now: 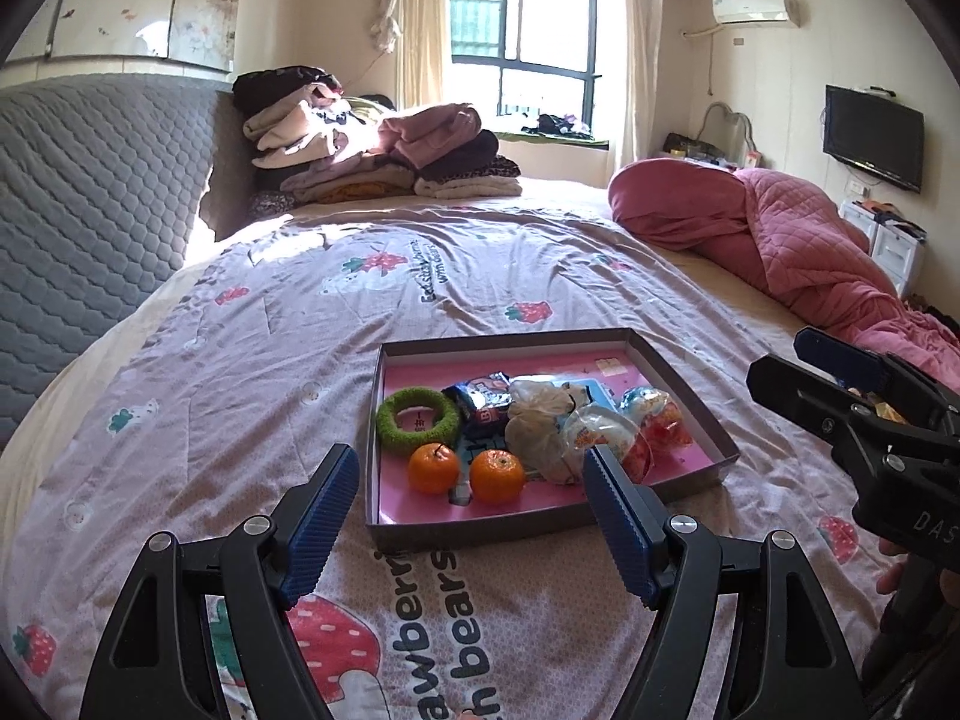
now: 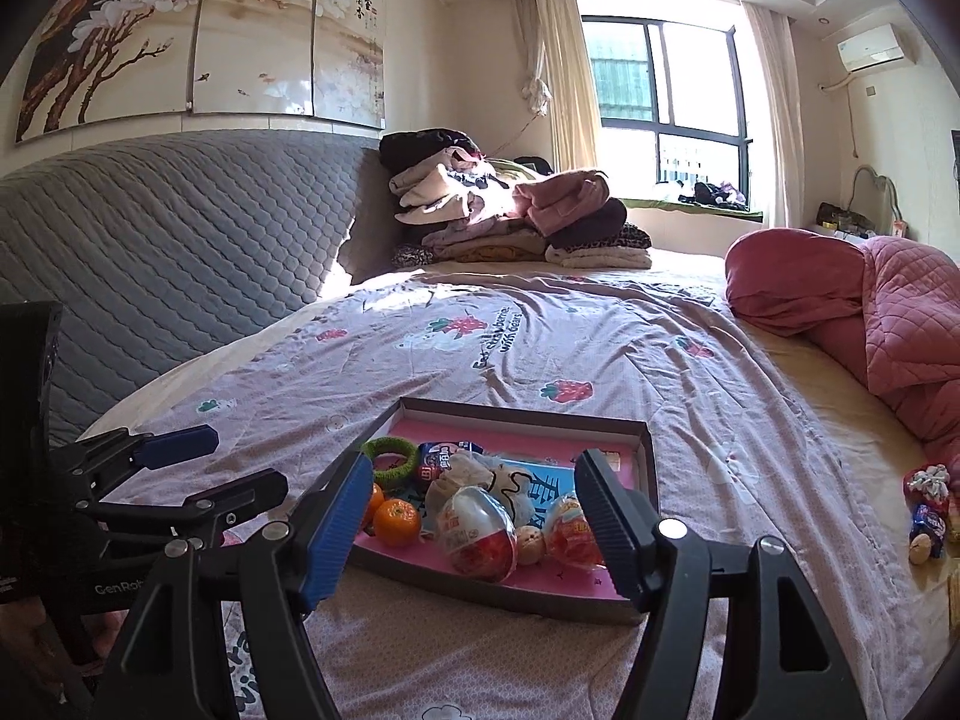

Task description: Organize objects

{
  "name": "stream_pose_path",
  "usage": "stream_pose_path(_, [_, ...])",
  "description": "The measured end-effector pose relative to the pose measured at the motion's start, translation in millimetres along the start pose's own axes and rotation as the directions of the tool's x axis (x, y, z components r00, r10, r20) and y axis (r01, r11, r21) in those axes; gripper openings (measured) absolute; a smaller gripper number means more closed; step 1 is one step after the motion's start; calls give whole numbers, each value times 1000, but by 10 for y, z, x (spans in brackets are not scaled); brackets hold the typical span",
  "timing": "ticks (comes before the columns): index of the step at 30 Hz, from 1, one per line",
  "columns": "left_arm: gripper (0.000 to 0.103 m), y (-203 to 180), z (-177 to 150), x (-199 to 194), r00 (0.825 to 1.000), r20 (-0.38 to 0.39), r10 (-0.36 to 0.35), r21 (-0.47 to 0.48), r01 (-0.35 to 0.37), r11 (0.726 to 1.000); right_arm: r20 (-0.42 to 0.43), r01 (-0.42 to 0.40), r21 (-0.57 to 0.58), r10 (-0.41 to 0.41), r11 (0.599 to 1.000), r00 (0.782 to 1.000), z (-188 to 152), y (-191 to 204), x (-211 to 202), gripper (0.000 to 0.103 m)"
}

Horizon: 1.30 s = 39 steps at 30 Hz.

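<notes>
A shallow cardboard tray [image 1: 510,341] [image 2: 528,411] with a pink floor lies on the strawberry-print bedspread. In it are a green fuzzy ring [image 1: 417,420] [image 2: 393,459], two oranges [image 1: 433,468] [image 1: 497,476], a blue snack packet [image 1: 480,399], a crumpled clear bag [image 1: 534,420] and clear toy eggs [image 2: 477,531] [image 2: 570,531]. My left gripper [image 1: 468,453] hangs open just short of the tray's near edge, with nothing between its fingers. My right gripper [image 2: 474,462] is open and empty too, above the tray's near right corner. Each gripper shows at the edge of the other's view.
Folded clothes [image 1: 372,144] are piled at the head of the bed beside the grey quilted headboard [image 1: 90,192]. A rolled pink quilt [image 1: 780,240] fills the right side. A few small wrapped items [image 2: 927,516] lie at the bed's right edge.
</notes>
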State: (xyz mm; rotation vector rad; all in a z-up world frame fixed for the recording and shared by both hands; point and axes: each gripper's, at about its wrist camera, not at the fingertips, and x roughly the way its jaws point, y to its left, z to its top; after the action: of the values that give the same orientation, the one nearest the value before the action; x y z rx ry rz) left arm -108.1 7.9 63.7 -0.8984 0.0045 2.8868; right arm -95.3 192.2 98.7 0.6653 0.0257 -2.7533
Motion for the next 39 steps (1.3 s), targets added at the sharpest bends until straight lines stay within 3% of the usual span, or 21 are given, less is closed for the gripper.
stream_pose_path(26, [78,99,-541,303,991,-134,7,-59,-15,998,-92,50,21,-48,999,995,-516,-124,81,69])
stream_pose_path(31, [78,91,-632,383,987,-159,35,-52,-44,998,-112,52,24,-49,998,992,-620,-141,126,69])
stream_pose_path(39, [78,96,-707,406,988,-142,59,-45,-66,997,-138,60,31,-55,998,989,-783,-153,193,69])
